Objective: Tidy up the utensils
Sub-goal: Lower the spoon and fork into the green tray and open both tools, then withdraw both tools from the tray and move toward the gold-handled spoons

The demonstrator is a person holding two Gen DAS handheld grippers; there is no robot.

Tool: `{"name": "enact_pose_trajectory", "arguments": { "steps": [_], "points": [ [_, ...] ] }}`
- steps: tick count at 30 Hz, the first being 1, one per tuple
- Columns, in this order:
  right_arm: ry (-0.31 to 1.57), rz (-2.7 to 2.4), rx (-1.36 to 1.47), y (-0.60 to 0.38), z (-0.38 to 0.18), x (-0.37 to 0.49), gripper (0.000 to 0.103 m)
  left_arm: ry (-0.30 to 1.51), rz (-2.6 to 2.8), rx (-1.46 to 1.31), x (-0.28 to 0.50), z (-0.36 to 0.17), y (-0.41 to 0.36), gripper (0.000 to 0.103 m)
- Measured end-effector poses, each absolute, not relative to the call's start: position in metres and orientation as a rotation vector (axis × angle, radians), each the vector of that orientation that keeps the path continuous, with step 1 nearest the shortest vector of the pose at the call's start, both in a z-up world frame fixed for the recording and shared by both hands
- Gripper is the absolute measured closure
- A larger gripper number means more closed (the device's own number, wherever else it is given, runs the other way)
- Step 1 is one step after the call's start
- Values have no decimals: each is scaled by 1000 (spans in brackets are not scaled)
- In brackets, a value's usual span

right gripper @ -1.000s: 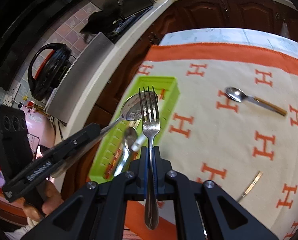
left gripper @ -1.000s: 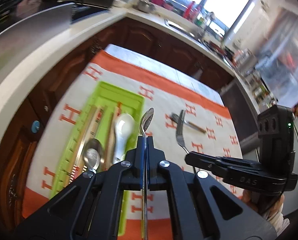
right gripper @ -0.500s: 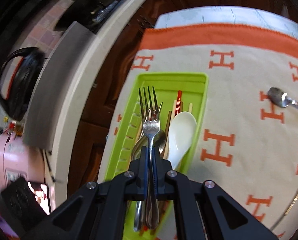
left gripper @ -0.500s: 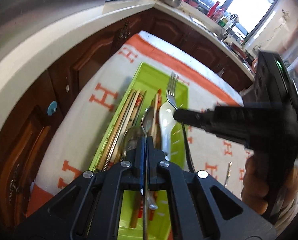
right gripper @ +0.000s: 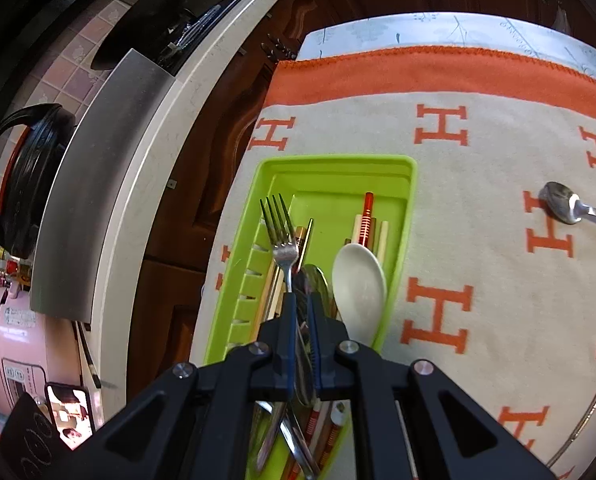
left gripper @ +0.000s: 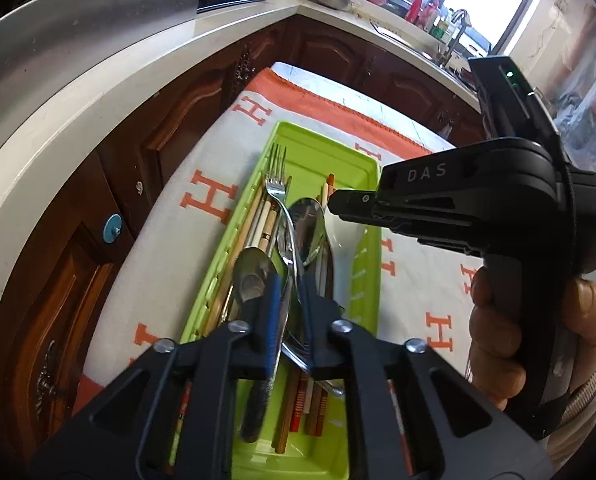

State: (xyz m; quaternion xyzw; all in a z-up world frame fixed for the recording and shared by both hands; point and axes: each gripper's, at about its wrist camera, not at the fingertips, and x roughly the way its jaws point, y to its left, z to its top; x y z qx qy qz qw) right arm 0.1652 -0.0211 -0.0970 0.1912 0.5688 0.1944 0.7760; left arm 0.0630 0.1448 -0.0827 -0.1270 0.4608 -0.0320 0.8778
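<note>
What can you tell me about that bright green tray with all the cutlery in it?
The green tray is a long, shallow rectangular bin of glossy lime plastic with rounded corners and a slotted wall along one long side. It lies flat on the cream cloth with orange H letters, near the table edge. Inside lie a steel fork, metal spoons, a white spoon and chopsticks, crossing one another. Both grippers hover over its near end with jaws parted.
</note>
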Motion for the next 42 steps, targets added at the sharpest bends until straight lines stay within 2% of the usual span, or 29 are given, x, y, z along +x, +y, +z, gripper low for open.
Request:
{"name": "enact_pose_trajectory", "arguments": {
  "steps": [5, 8, 26, 42],
  "points": [
    [1216, 436, 385, -28, -91, 152, 95, 945, -71, -240, 57, -70, 135, 69],
    [1210, 444, 358, -33, -89, 142, 95, 945, -70, -230, 53, -65, 131, 62],
    [1142, 428, 276, -95, -76, 64, 95, 985, -135, -145, 22, -56, 87, 59],
    [1129, 260, 431, -203, -89, 30, 95, 1009, -303, -25, 11, -47, 9, 55]
  ]
}}
